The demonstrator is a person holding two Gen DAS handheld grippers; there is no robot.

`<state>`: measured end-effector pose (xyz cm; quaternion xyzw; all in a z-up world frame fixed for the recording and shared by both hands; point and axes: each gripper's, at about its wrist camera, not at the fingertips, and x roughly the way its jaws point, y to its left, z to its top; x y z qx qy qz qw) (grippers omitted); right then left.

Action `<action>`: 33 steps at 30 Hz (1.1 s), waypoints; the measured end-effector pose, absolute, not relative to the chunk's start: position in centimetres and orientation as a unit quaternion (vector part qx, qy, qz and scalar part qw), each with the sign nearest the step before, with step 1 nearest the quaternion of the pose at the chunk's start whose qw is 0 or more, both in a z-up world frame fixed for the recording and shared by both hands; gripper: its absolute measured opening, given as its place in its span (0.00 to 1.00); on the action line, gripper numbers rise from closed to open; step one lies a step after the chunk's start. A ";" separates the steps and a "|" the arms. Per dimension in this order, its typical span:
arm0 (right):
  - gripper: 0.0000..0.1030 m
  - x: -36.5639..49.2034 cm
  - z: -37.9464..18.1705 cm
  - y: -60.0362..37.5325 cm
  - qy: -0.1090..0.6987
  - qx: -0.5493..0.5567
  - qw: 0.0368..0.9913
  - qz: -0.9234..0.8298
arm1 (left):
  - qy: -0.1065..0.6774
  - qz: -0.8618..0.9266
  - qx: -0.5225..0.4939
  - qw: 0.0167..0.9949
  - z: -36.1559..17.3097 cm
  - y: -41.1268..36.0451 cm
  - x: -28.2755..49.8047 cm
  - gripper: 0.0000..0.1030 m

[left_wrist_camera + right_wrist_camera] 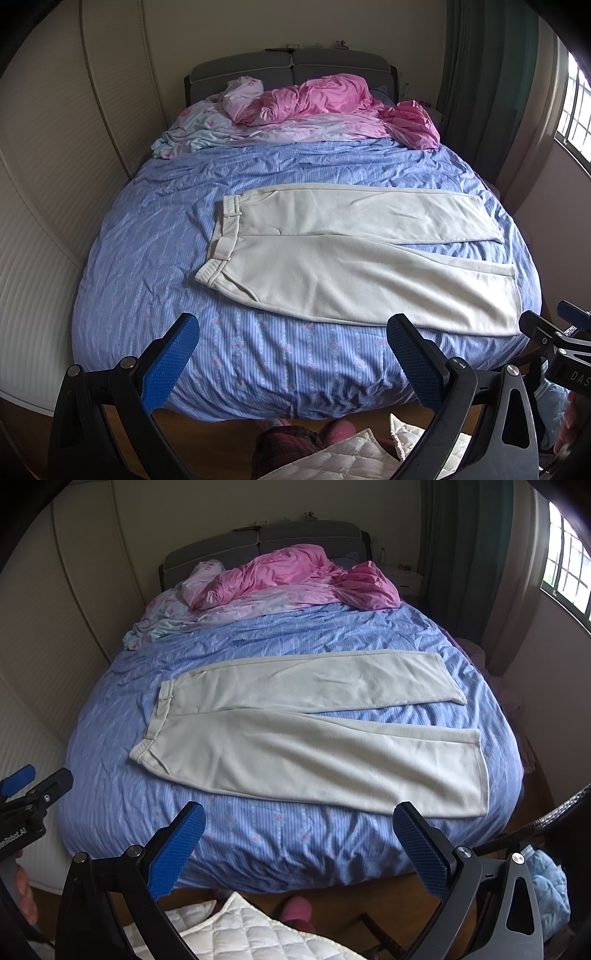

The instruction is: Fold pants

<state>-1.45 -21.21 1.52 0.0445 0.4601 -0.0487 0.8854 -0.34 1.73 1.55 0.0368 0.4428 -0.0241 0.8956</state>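
Observation:
Cream pants (351, 254) lie flat and spread out on the blue bedspread (147, 258), waistband to the left, both legs running to the right and slightly apart. They also show in the right wrist view (295, 738). My left gripper (293, 325) is open and empty, held above the bed's near edge, short of the pants. My right gripper (299, 812) is open and empty too, just short of the near leg's edge. Each gripper shows at the edge of the other's view.
A pink quilt (325, 99) and pale floral bedding are bunched at the head of the bed by the grey headboard (291, 66). A wardrobe wall stands on the left, curtain and window on the right. A white quilted garment (236, 930) and slippers are below.

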 end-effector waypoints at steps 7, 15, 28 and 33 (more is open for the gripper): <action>1.00 -1.4 1.5 -21.4 0.460 0.045 0.885 -0.048 | 0.443 -0.023 0.036 0.896 1.5 1.6 -0.4 1.00; 1.00 -1.4 1.5 -21.3 0.462 0.045 0.885 -0.048 | 0.443 -0.023 0.036 0.895 1.5 1.6 -0.4 1.00; 1.00 -1.8 0.6 -21.0 0.464 0.044 0.884 -0.048 | 0.445 -0.023 0.033 0.895 1.3 2.1 -0.6 1.00; 1.00 -2.4 -0.4 -20.3 0.470 0.039 0.881 -0.046 | 0.450 -0.023 0.031 0.892 0.6 2.6 -0.6 1.00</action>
